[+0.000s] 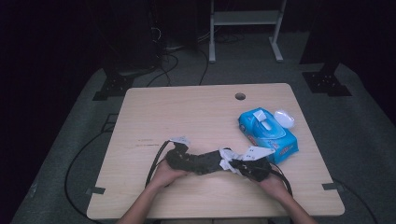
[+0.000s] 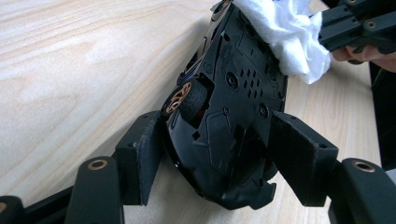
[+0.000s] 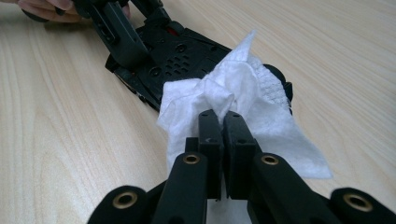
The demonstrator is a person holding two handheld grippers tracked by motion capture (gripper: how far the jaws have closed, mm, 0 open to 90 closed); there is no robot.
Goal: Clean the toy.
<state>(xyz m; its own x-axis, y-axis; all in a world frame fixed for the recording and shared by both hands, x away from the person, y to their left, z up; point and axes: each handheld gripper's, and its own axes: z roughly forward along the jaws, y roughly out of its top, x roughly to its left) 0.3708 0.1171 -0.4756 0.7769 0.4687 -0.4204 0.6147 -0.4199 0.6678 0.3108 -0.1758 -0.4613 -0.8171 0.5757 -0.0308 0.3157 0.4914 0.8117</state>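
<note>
Left tool (image 2: 219, 154) has the black toy car (image 2: 233, 116) clamped between its jaws, underside up, one end tipped off the surface (image 2: 70, 70). Right tool (image 3: 223, 122) is pinched together on a white wipe (image 3: 233, 93), which lies against the car's far end, apparently touching the chassis.

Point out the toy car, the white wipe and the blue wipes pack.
toy car (image 2: 233, 107), left gripper view, black underside.
white wipe (image 3: 233, 88), right gripper view, bunched middle.
blue wipes pack (image 1: 273, 135), high view, top face.

The right gripper (image 3: 223, 122) pinches a white wipe (image 3: 238, 105) against the black toy car's (image 3: 177, 63) underside
</note>
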